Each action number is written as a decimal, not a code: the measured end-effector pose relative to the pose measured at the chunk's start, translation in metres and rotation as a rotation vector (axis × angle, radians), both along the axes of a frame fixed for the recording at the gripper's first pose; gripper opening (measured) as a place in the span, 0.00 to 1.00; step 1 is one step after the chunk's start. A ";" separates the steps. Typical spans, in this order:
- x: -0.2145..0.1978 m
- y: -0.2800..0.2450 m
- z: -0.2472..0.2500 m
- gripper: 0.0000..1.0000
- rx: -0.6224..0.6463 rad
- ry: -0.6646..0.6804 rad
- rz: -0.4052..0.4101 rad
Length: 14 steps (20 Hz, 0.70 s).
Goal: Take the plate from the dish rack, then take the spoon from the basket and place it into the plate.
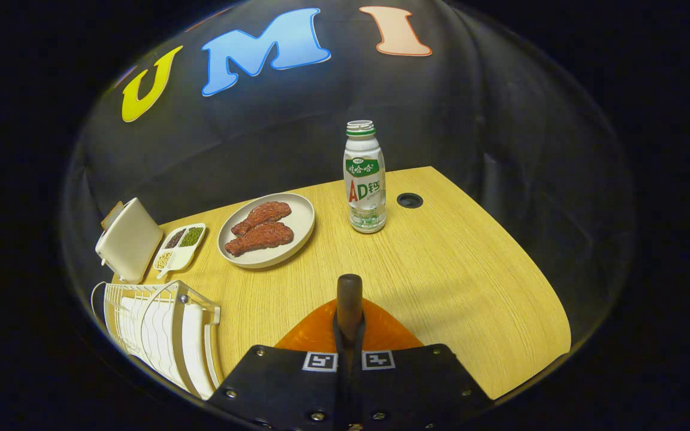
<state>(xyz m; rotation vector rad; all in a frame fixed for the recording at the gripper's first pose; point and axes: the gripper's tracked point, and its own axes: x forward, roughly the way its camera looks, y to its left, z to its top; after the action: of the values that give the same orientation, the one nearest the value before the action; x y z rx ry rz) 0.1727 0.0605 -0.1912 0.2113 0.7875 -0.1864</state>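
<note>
A brown wooden spoon handle [349,299] sticks up from between my fingers, and my gripper [349,338] is shut on it. The spoon's bowl is hidden behind the fingers. Right below and just ahead of the fingers lies an orange plate [315,334] on the wooden table [471,281], partly covered by the gripper. A white wire dish rack [159,332] stands to the left of the fingers at the table's near left corner.
Beyond the fingers stand a beige plate with two pieces of meat [266,229] and a white bottle with a green label [365,176]. A small divided dish of beans [179,245] and a white box [129,239] sit far left. A cable hole [409,200] lies beside the bottle.
</note>
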 end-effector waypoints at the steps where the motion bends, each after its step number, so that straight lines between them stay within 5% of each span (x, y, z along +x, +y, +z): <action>1: 0.001 0.000 0.002 0.01 -0.010 -0.004 0.001; 14: 0.006 0.016 0.086 0.00 -0.190 -0.155 0.025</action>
<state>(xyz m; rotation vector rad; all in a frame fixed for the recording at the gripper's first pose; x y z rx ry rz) 0.1782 0.0768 -0.1050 0.0359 0.6140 -0.2173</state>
